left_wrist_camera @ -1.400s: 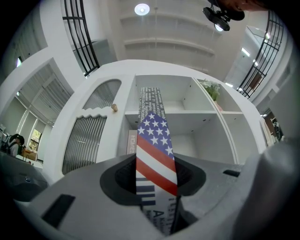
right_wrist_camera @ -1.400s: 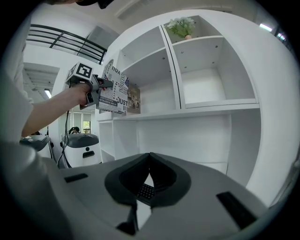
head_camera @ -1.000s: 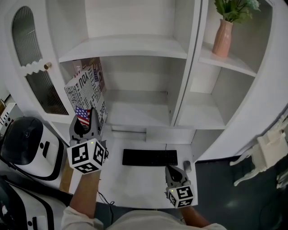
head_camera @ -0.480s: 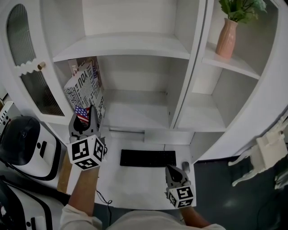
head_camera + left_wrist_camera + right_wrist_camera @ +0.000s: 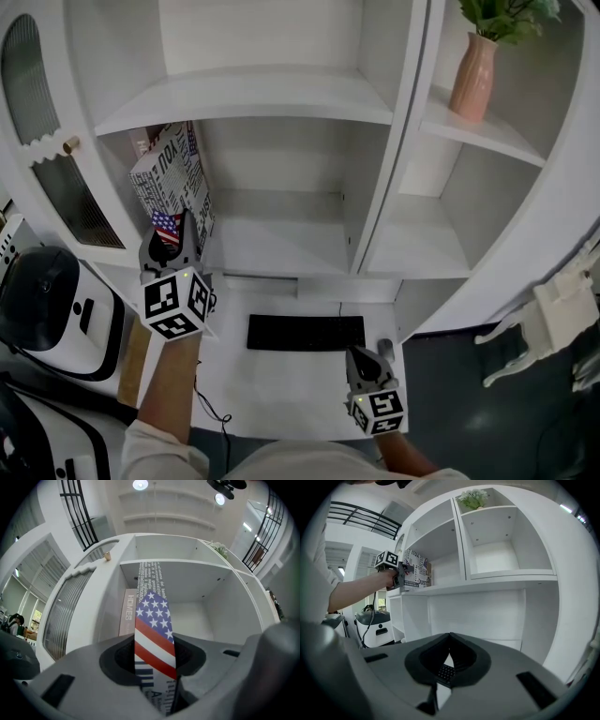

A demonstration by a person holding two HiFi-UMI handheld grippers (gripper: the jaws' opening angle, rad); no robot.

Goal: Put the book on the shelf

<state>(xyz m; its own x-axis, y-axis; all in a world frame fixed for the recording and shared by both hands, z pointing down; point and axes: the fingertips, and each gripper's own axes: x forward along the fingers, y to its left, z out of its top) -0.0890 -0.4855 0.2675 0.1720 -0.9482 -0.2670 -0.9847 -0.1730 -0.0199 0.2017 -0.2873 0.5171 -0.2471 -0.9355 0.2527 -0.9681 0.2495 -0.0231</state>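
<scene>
Gripping the book (image 5: 173, 178) by its near edge, the left gripper (image 5: 171, 246) has its jaws closed on the flag-printed spine, one jaw on each cover. The book stands upright on edge at the far left of the shelf unit's (image 5: 253, 94) wide middle compartment, close to the left wall. Its lower edge is down at the shelf board, though I cannot tell if it rests there. Just left of it, against the wall, stands a second book (image 5: 125, 613) with "HOMES" on its spine. The right gripper (image 5: 364, 361) hovers low at the near right over the white desk (image 5: 281, 398), its jaws brought together with nothing between them, beside a black keyboard (image 5: 305, 332). A pink vase (image 5: 472, 75) sits on the upper right shelf.
</scene>
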